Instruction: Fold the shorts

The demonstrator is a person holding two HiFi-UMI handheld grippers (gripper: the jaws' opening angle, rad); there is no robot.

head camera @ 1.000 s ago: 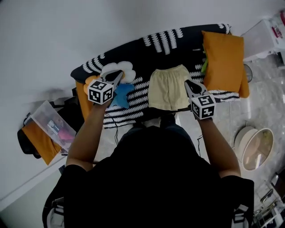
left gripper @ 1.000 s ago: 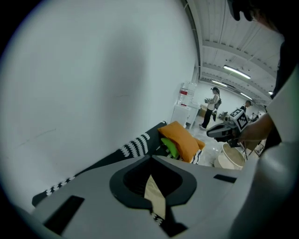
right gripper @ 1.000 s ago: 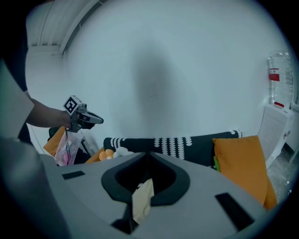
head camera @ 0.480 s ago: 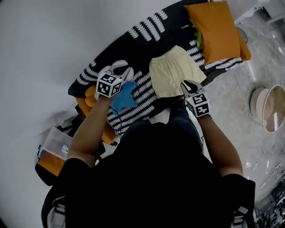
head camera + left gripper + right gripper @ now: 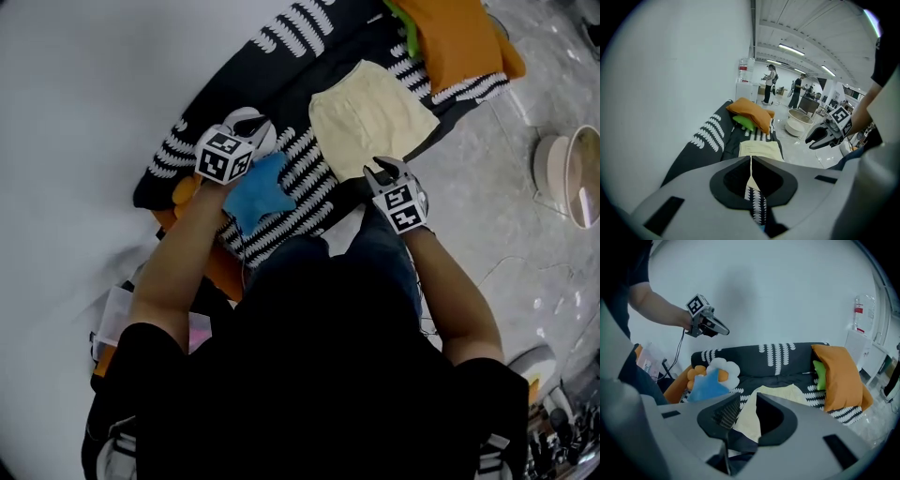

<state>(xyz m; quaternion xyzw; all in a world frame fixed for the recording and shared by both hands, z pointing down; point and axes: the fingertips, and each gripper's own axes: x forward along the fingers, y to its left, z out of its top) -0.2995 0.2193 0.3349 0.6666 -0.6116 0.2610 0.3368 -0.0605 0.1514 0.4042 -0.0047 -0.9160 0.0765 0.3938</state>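
Shorts (image 5: 370,117), one pair, flat on the sofa (image 5: 309,80), with two grippers over its front edge.
Pale yellow soft cloth, roughly square, lying between one blue star-shaped toy (image 5: 260,192) and one orange cushion (image 5: 450,37) with a green thing (image 5: 819,375) against it. Sofa cover is black with rows of white leaf marks. Left gripper (image 5: 258,125): fingers together, nothing in them, held above the sofa's left end. Right gripper (image 5: 384,169): fingers apart, just been opening, nothing between them, near the shorts' front hem; contact cannot be told. Only the right gripper view shows the white flower-shaped cushion (image 5: 724,371) whole; in the head view the left gripper covers part of it. Only the left gripper view shows the room beyond: at least two people (image 5: 769,84) standing and one round pale tub (image 5: 799,124) on the floor.
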